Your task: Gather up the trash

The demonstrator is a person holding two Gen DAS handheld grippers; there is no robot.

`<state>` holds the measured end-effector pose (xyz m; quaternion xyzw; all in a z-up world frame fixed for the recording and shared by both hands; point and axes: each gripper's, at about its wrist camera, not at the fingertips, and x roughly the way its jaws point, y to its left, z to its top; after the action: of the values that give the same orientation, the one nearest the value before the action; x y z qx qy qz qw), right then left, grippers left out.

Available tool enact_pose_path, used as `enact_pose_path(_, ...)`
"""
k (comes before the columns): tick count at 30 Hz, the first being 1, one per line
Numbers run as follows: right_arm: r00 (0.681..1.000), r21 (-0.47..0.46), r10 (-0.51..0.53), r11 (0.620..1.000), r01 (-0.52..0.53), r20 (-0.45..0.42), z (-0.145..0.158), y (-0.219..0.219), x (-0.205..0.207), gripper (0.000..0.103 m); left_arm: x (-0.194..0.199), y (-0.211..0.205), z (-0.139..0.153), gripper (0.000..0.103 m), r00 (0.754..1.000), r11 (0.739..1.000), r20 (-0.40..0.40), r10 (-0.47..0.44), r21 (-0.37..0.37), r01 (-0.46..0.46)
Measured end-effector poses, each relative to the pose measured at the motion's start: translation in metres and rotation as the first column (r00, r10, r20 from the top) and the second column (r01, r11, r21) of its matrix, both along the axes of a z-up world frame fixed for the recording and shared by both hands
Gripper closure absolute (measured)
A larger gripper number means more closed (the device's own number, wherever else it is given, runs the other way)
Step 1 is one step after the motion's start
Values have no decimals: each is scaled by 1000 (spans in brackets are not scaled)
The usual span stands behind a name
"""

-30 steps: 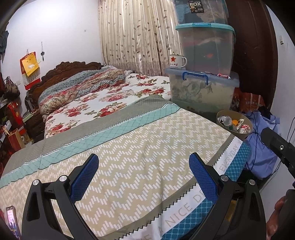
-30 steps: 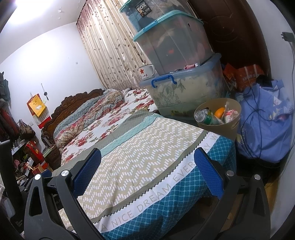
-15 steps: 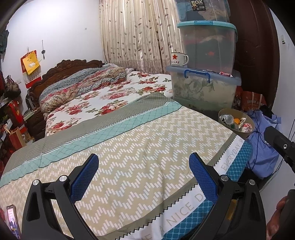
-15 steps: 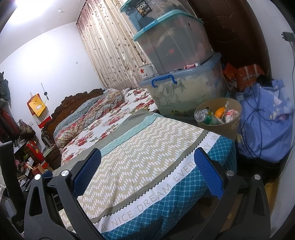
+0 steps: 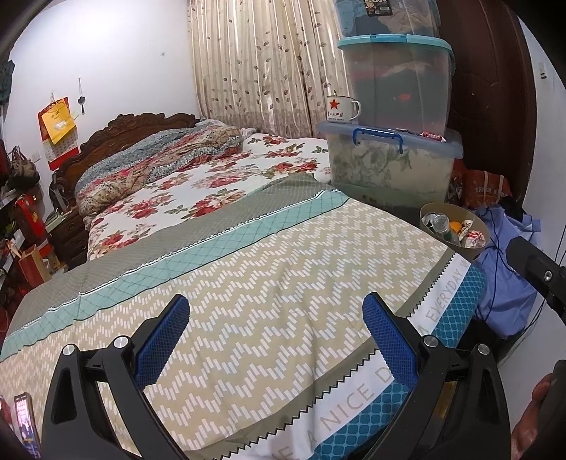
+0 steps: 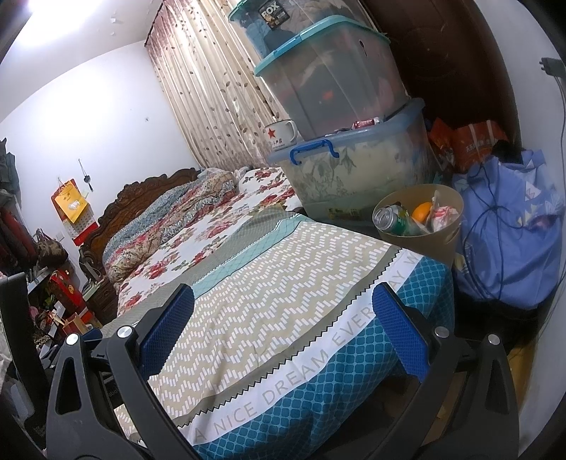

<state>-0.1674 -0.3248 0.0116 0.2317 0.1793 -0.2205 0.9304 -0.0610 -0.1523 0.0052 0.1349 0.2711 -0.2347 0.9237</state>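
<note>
Tan bin (image 5: 474,247) unmoved; left hand-held gripper (image 5: 276,339), right hand-held gripper (image 6: 283,329) stay spread, empty.

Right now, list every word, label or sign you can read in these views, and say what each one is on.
"A NICE DREAM EVERYDAY", partly cut off: white band of the bedspread.
"BOX": black label on the top storage bin.
Red star with a line of characters, too small to read: enamel mug.
Orange bag print: blurred.
Red wall calendar: unreadable.
</note>
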Motion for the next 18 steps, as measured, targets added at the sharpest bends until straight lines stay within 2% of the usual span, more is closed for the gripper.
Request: enact_pose_path(18, 1000, -1, 2, 1000, -2, -1, -1, -1, 0, 3, 0, -1, -1, 9, 1000, 1000, 0, -2, 2, 2)
